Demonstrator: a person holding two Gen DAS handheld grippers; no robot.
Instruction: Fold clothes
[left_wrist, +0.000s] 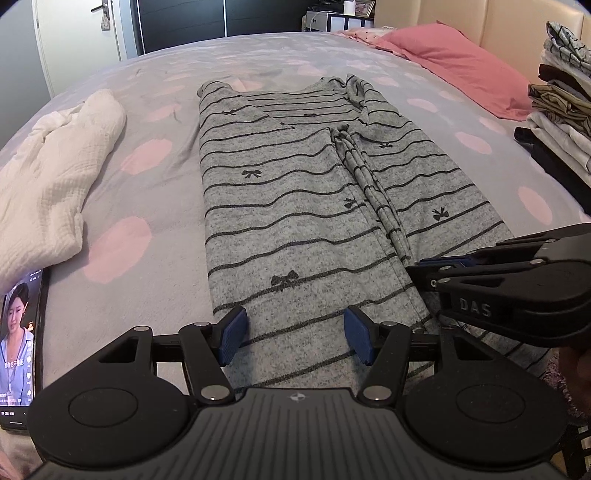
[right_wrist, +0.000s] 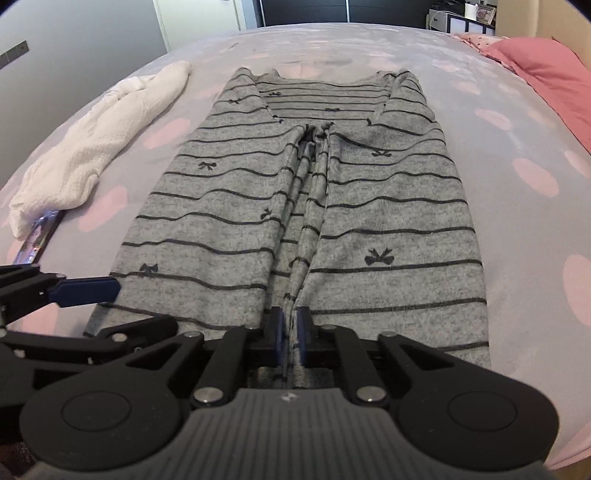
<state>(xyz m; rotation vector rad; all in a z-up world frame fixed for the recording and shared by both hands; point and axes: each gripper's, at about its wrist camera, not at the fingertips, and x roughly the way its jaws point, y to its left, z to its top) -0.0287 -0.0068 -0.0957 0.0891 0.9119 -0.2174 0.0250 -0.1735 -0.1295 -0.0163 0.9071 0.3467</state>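
Grey striped garment's (left_wrist: 295, 206) near hem hidden under gripper bodies, phone (left_wrist: 22, 343) and clothes stack (left_wrist: 561, 110) cropped at frame edges

Soft, even indoor light, faint shadows, sharp focus, strong fisheye bending and dark vignetted corners.

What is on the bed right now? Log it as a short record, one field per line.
garment: grey striped top with bow prints, laid flat, sides folded toward the middle
left gripper: open, over the near hem
right gripper: shut on the centre fold at the near hem
surface: bedspread, lilac with pink dots
left of garment: white cloth, phone with screen lit
right side: stack of folded clothes, pink pillow
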